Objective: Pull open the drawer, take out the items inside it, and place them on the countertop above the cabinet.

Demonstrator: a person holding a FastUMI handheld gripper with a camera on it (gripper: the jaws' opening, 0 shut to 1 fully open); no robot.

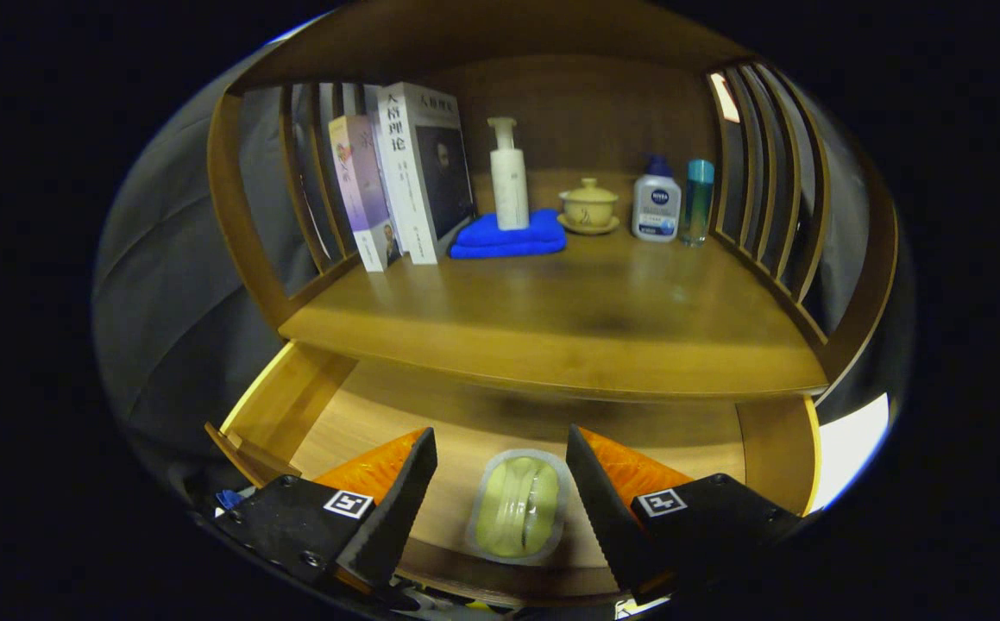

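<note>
Across the middle of the frame the wooden cabinet (245, 224) is standing with its worktop (569, 319) carrying books (405, 172) at upper left, a blue cloth (508, 237) under a white pump bottle (508, 177), a lidded cup (588, 207) and two small bottles (672, 203) toward upper right. Below it, in the lower half, the drawer (292, 397) is sitting pulled open, so that step looks done. One clear packet with a pale green filling (518, 507) is lying on the drawer floor, not yet lifted, so taking out and placing are left. At bottom centre the claw (500, 483) is hovering spread wide, tilted down into the drawer, its fingers flanking the packet without touching it.
</note>
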